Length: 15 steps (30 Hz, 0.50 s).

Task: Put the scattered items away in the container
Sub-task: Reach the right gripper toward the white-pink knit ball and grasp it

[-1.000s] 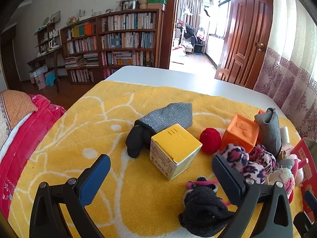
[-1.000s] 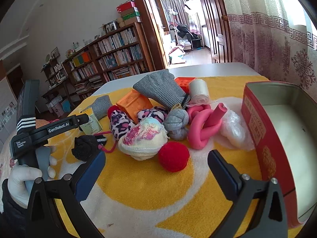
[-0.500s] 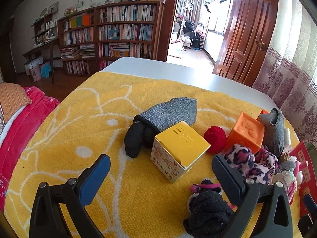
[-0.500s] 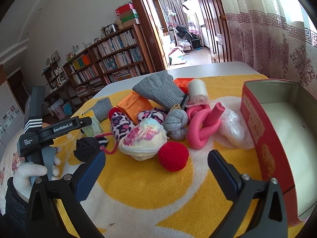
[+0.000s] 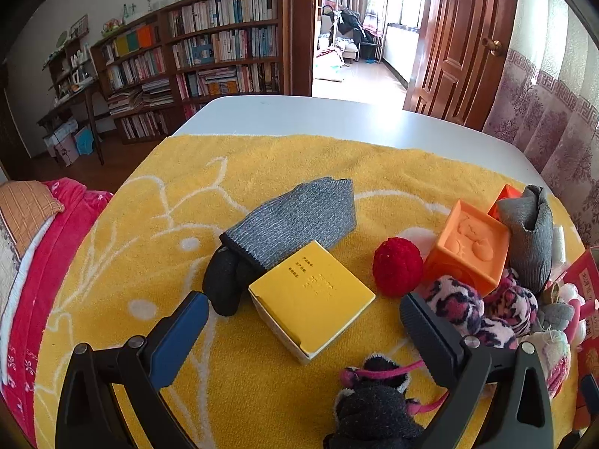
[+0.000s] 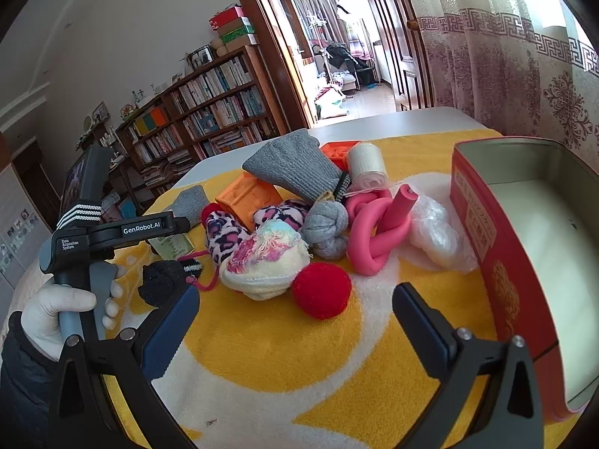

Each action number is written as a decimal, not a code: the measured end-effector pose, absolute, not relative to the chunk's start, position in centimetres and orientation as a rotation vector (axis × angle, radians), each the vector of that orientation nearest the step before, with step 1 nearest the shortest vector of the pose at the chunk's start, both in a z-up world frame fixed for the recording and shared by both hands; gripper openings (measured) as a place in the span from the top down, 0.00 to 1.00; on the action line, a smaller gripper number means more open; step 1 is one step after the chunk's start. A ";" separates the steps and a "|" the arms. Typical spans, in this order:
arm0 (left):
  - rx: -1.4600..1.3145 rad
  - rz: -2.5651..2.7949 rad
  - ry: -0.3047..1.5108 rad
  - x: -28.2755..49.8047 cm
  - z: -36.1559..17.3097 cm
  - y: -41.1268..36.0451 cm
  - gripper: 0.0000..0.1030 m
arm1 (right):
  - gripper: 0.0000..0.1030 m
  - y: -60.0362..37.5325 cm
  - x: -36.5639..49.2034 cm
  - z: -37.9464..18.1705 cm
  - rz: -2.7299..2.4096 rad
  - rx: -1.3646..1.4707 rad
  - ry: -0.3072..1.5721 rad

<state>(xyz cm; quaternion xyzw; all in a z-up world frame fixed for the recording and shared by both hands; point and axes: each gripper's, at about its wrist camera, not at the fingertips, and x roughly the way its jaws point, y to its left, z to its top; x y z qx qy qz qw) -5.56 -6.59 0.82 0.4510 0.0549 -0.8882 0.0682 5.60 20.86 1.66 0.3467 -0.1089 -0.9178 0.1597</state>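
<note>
Left gripper (image 5: 301, 312) nearer yellow box (image 5: 312, 305)

Red tin (image 6: 483, 224): right side & near corner run off the right-wrist pic; in left-wrist view only a sliver (image 5: 587, 280) at the right edge. Gold print on its side too small to read. Yellow box (image 5: 312, 299): lid text too small; in right-wrist view mostly hidden behind the left tongs' body (image 6: 123, 230). Black sock bundle (image 5: 374, 408): lower part cut by the frame bottom, partly behind a tong finger (image 5: 434, 336). Dark mitten (image 5: 224, 284): upper part under the grey sock (image 5: 299, 217). 2nd orange block (image 5: 505, 196): mostly behind the grey rolled sock (image 5: 531, 232). Gloved hand (image 6: 56, 314): sleeve cut at the left edge. Book spines unreadable.
</note>
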 end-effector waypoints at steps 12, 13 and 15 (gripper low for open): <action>1.297 -2.673 0.248 -5.2 -0.8 -7.9 0.40 | 0.00 21.7 5.5 1.4 -2.627 0.996 -0.362; 1.294 -2.685 0.268 -4.9 -0.6 -8.1 0.40 | 0.00 21.7 5.5 1.4 -2.625 0.996 -0.367; 1.276 -2.716 0.292 -4.3 -0.1 -8.2 0.40 | 0.01 21.8 5.4 1.3 -2.620 0.999 -0.375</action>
